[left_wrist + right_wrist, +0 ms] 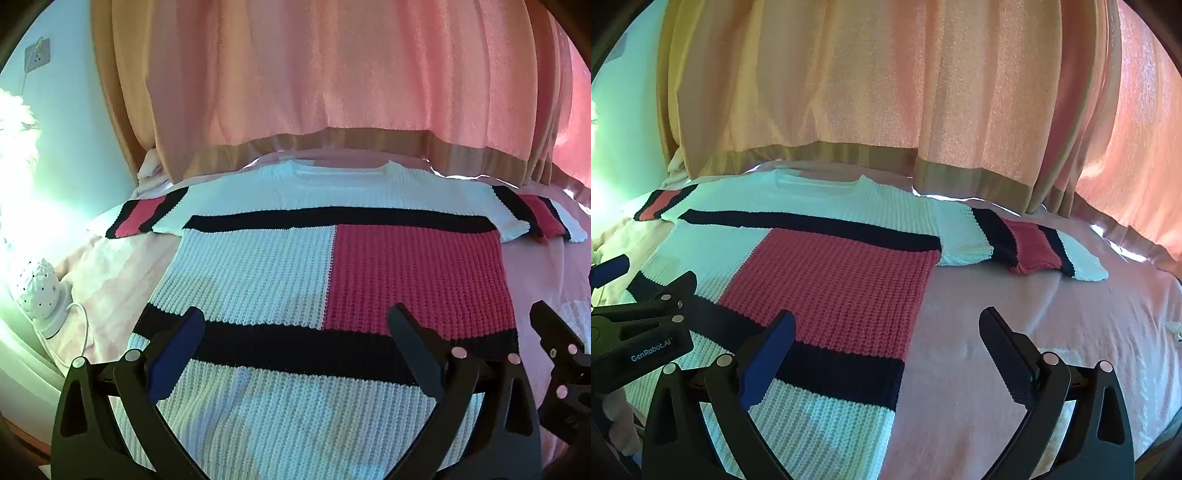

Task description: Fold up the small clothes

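A knitted short-sleeved sweater (295, 266) in white, red and black blocks lies flat on the bed, neck away from me, both sleeves spread out. It also shows in the right wrist view (827, 273). My left gripper (295, 332) is open and empty, hovering over the sweater's lower part near the hem. My right gripper (886, 332) is open and empty, over the sweater's lower right edge and the pink sheet. The right gripper shows at the right edge of the left wrist view (554, 343); the left gripper shows at the left edge of the right wrist view (646, 314).
The bed has a pink sheet (1052, 332). Pink and tan curtains (332, 92) hang behind the bed's far edge. A white dotted lamp (37, 291) with a cable stands at the left by a pale wall with a socket (37, 55).
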`<state>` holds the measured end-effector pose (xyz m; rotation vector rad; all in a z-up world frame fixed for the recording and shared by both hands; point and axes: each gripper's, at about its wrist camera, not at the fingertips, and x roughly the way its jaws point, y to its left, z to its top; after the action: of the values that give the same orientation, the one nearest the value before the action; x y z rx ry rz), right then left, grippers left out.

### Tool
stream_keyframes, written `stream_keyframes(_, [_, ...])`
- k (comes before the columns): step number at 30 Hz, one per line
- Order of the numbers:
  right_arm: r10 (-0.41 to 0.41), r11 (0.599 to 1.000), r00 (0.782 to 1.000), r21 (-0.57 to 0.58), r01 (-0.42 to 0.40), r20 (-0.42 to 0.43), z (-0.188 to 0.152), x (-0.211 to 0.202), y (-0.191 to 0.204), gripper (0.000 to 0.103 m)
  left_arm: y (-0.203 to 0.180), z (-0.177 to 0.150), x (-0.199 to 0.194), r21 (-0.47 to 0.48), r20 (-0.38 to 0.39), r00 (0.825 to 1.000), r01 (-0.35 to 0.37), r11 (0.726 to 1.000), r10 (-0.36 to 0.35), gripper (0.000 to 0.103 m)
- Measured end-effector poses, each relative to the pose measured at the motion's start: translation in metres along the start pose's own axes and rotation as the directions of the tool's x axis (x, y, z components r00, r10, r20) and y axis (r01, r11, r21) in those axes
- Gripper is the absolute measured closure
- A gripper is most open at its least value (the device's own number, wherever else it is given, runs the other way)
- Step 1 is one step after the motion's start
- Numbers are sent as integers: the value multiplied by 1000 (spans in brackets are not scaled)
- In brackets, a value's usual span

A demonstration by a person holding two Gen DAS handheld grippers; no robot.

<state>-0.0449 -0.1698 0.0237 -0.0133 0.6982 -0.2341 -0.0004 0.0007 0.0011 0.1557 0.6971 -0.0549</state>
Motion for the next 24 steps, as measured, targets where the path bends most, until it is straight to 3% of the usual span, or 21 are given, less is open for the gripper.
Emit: stream_keyframes(24, [5, 1000, 1000, 6, -5, -15, 0, 2, 2, 5, -9, 1, 1, 20, 2, 1000, -12, 1000, 12, 6])
